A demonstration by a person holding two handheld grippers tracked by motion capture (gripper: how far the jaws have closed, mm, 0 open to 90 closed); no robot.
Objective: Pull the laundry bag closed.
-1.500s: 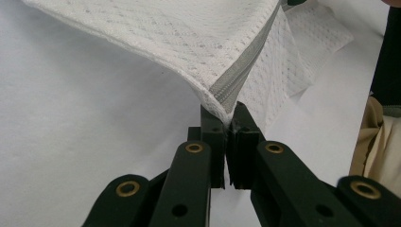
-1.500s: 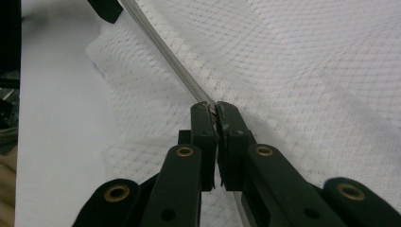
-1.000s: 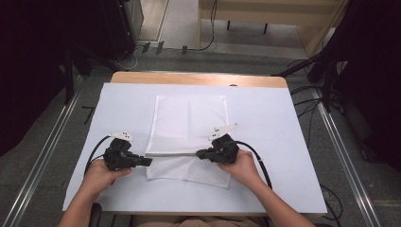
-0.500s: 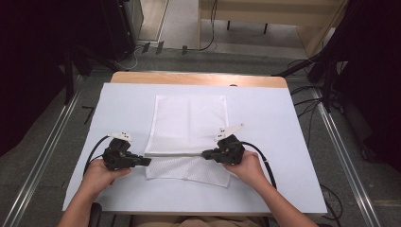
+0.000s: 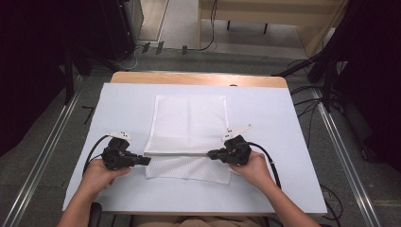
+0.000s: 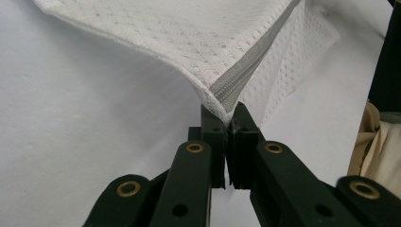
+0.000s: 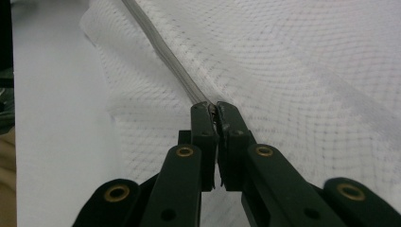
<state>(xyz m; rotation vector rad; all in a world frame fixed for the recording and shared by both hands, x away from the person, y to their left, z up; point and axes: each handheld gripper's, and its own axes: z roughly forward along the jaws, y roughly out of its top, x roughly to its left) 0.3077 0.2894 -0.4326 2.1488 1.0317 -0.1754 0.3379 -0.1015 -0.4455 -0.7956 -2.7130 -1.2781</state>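
Mesh bag (image 5: 189,127): we see a white netted laundry-type bag lying flat in the middle of the worktop (image 5: 283,118), its near part doubled over so that a flap shows beneath the fold.
Zipper (image 6: 236,78): the grey zip runs along the raised near edge, between the two grips; we judge it is kept taut so the line stays straight.
Left hand-held gripper (image 6: 226,124): clenched on the bag's corner where the zip ends, jaws pressed together on the fabric, lifting it just off the sheet.
Right hand-held gripper (image 7: 213,113): clamped on the zip line at the opposite end, jaws closed with mesh caught between them; whether it pinches the slider itself, we cannot tell.
Why both ends: holding each end at once lets us carry the edge level, likely for folding or for opening the zip.
Hands (image 5: 99,172): they come in from the near side, one by each edge of the bag.
Surroundings: grey floor and cables beyond the worktop.
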